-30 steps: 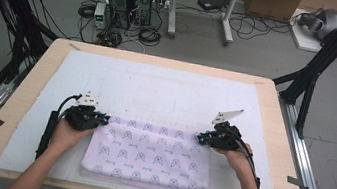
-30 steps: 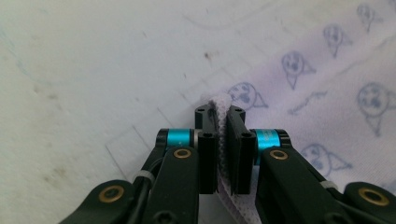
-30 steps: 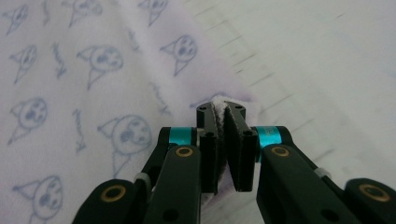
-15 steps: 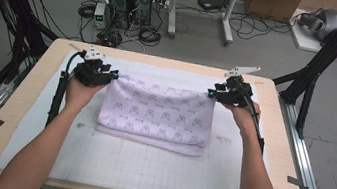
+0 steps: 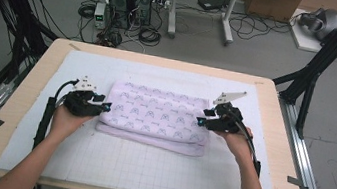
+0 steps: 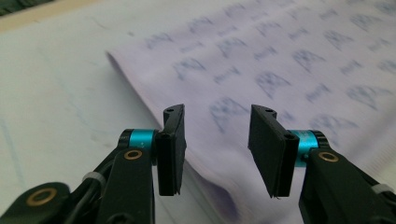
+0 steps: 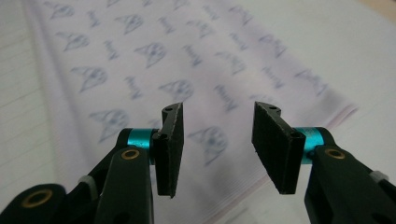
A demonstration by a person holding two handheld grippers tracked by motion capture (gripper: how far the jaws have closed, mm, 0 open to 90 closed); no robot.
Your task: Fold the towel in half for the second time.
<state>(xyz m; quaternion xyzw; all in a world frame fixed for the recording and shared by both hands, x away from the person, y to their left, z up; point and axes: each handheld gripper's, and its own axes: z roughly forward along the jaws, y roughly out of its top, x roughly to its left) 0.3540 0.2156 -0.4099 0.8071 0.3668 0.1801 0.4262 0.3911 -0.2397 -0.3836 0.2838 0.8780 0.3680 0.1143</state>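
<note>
Lying on the white mat [image 5: 145, 172] that covers the wooden table [image 5: 18, 102], the folded lilac towel [image 5: 155, 115] sits in the middle. The left gripper [image 5: 104, 107] is at its left edge and the right gripper [image 5: 200, 121] at its right edge. Both have just been opening; their jaws stand apart, with nothing between them.

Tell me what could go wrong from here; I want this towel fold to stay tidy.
1. The folded towel shows a lower layer sticking out along its near edge, so the stack is uneven and may need squaring.
2. The left gripper and right gripper, jaws just opened with nothing between them, sit right at the towel's side edges; pulling away carelessly could snag and drag a layer across the white mat.
</note>
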